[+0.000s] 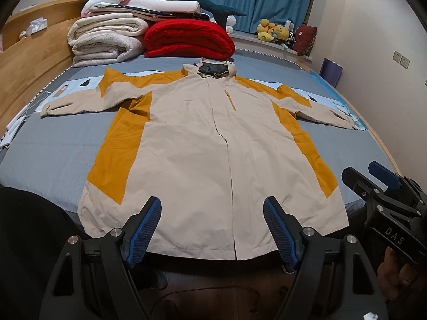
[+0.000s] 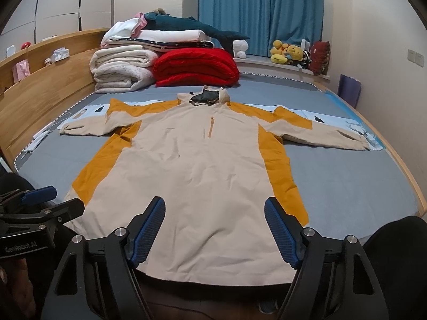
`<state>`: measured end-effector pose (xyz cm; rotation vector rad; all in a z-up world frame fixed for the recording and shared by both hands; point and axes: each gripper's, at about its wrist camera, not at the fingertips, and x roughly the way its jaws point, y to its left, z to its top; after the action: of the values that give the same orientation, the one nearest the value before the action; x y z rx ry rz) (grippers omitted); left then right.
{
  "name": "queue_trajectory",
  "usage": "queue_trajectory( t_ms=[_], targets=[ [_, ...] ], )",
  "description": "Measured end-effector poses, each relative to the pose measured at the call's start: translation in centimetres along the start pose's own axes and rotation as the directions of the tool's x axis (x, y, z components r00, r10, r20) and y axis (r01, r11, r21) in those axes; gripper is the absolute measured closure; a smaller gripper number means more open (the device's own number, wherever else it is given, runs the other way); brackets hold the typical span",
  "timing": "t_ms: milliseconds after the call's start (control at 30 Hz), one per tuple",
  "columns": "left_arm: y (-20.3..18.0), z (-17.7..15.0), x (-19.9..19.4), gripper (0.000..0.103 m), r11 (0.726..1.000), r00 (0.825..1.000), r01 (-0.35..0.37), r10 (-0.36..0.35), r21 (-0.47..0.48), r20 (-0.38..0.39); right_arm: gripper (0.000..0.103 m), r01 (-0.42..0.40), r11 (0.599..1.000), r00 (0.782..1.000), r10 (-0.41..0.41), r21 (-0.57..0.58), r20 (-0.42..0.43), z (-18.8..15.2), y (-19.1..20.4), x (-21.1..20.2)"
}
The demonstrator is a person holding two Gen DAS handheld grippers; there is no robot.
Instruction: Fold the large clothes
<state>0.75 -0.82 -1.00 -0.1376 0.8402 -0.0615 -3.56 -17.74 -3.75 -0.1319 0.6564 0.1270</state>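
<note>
We see the jacket [image 1: 213,138] spread flat, front up, on the bed [image 1: 53,160], hem at the near edge, hood toward the red quilt [image 1: 189,40]. Both sleeves lie stretched out sideways from the jacket body. The left hand-held gripper [image 1: 212,229] hovers over the hem, jaws apart, nothing between them. The right hand-held gripper [image 2: 214,229] hangs above the hem too, jaws apart and empty. No fold is started yet.

Risks, as we judge them: slick shell fabric could slip from a shallow pinch; grabbing one layer only would drag the front open along the zip; the hem could slide off the bed edge.
</note>
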Motion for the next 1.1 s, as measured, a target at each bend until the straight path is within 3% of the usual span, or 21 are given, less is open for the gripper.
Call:
queue_trajectory(
  t_ms=[633, 700, 767, 833, 1100],
  targets=[
    [0.1, 0.5, -0.1, 0.027, 0.999, 0.999, -0.030, 0.029, -0.014, -0.035, 0.031, -0.011, 1.000, 1.000, 0.011, 0.024, 0.008, 0.5, -0.1, -0.2],
    [0.4, 0.2, 1.0, 0.031, 0.999, 0.997, -0.050, 0.050, -0.002, -0.056, 0.031, -0.003, 1.000, 1.000, 0.004, 0.021, -0.008, 0.6, 0.0, 0.0],
    [0.9, 0.5, 1.7, 0.037, 0.999, 0.997, -0.029, 0.025, -0.041, -0.079, 0.031, -0.002, 1.000, 1.000, 0.002, 0.017, -0.029, 0.7, 0.2, 0.6],
    [1.1, 0.7, 1.9, 0.038, 0.998, 0.996, -0.050, 0.047, -0.035, -0.070, 0.031, 0.001, 1.000, 0.999, -0.001, 0.012, -0.039, 1.1, 0.4, 1.2],
    [1.3, 1.4, 3.3, 0.038, 0.996, 0.993, -0.025, 0.015, -0.090, -0.113, 0.031, -0.007, 1.000, 0.996, 0.010, 0.025, -0.088, 2.1, 0.3, 3.2]
  ],
)
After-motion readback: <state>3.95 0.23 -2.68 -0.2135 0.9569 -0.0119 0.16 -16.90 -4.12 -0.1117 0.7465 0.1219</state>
